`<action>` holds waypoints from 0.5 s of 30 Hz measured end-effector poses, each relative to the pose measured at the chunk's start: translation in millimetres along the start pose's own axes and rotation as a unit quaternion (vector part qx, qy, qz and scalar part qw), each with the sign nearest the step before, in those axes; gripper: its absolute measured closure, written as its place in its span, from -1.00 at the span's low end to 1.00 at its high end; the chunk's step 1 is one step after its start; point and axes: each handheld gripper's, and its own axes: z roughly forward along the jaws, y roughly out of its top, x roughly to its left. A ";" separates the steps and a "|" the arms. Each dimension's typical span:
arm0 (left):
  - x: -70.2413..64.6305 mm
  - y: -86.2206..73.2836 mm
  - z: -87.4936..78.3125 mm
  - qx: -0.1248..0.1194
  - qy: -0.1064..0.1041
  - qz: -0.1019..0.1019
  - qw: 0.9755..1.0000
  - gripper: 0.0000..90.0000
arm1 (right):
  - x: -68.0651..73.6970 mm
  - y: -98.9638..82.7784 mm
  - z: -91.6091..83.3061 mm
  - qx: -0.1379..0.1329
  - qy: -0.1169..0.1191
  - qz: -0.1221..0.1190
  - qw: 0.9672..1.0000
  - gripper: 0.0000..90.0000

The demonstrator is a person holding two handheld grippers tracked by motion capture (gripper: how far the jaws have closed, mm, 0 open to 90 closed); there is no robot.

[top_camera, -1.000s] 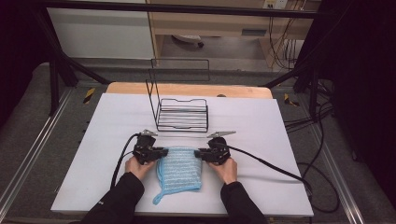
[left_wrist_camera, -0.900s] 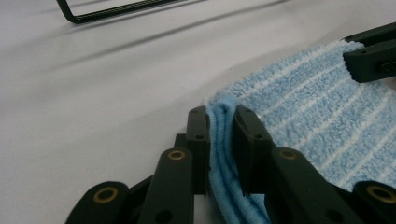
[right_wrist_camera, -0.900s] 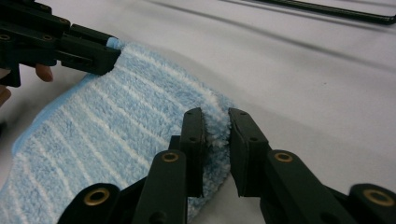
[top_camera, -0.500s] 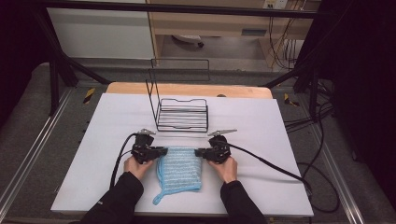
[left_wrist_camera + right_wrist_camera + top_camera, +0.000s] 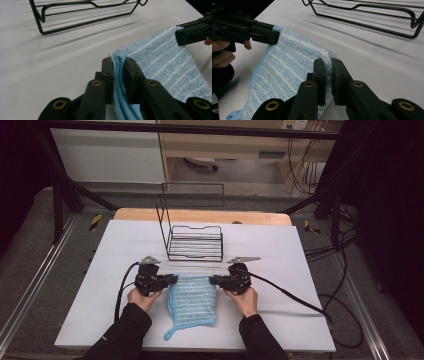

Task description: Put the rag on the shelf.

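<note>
One light blue terry cloth with thin white stripes [image 5: 192, 297] is present, rectangular, doubled over, with a small blue hanging loop at its 7 o'clock corner. It lies near the front edge of the white table [image 5: 310, 270], just on the person's side of the rack. Its far edge is raised off the surface and stretched between the two claws; the near portion rests on the table. In the left gripper view the cloth [image 5: 160, 60] shows a looped pile and a folded edge several layers thick.

The left claw [image 5: 172, 279] grips the cloth's 10 o'clock corner. In the left gripper view the left claw [image 5: 119, 62] has its jaws nearly together, pads pressing the folded edge from both sides. Its jaws have just been closing, with the cloth between them.

The right claw [image 5: 214, 280] grips the 2 o'clock corner. In the right gripper view the right claw [image 5: 328, 63] stands almost closed on the thin fringed edge of the cloth [image 5: 284, 62]. Its jaws have likewise just been closing on the fabric.

One black wire rack [image 5: 195, 242] with a tall upright frame stands at 12 o'clock from the cloth, apart from it.

Count: one cloth, one rack, two claws, two hands, two trailing black cables.
</note>
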 end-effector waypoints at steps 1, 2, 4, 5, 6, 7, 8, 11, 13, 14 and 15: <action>-1.1 0.7 -1.8 -0.003 -0.001 0.002 1.000 0.75 | 0.6 0.4 -1.6 -0.002 0.001 -0.001 1.000 0.85; -2.3 1.3 -3.3 -0.006 -0.002 0.003 1.000 0.75 | 1.4 1.0 -3.2 -0.005 0.001 -0.002 1.000 0.85; -4.9 2.5 -6.3 -0.012 -0.004 0.006 1.000 0.75 | 2.8 1.8 -6.7 -0.009 0.000 -0.006 1.000 0.86; -5.9 2.9 -7.4 -0.014 -0.005 0.006 1.000 0.75 | 3.7 2.3 -8.5 -0.011 0.001 -0.008 1.000 0.86; -7.2 3.5 -9.5 -0.016 -0.006 0.008 1.000 0.75 | 4.6 2.6 -10.0 -0.012 0.000 -0.009 1.000 0.86; -8.2 4.0 -11.1 -0.020 -0.007 0.009 1.000 0.75 | 6.1 3.3 -12.2 -0.015 0.000 -0.011 1.000 0.86; -9.2 4.4 -12.9 -0.023 -0.008 0.009 1.000 0.75 | 7.2 4.0 -14.1 -0.018 0.002 -0.013 1.000 0.86; -12.1 5.9 -19.3 -0.032 -0.013 0.013 0.999 0.75 | 10.9 6.4 -19.7 -0.027 0.004 -0.019 0.999 0.86; -14.6 7.0 -23.6 -0.039 -0.015 0.018 0.999 0.75 | 12.9 7.9 -23.5 -0.034 0.005 -0.023 0.999 0.86; -16.2 7.5 -25.3 -0.042 -0.015 0.020 0.999 0.75 | 14.3 8.7 -25.3 -0.036 0.005 -0.026 0.999 0.86; -17.8 8.0 -27.0 -0.046 -0.014 0.021 0.999 0.75 | 15.7 9.5 -26.8 -0.037 0.003 -0.028 0.999 0.86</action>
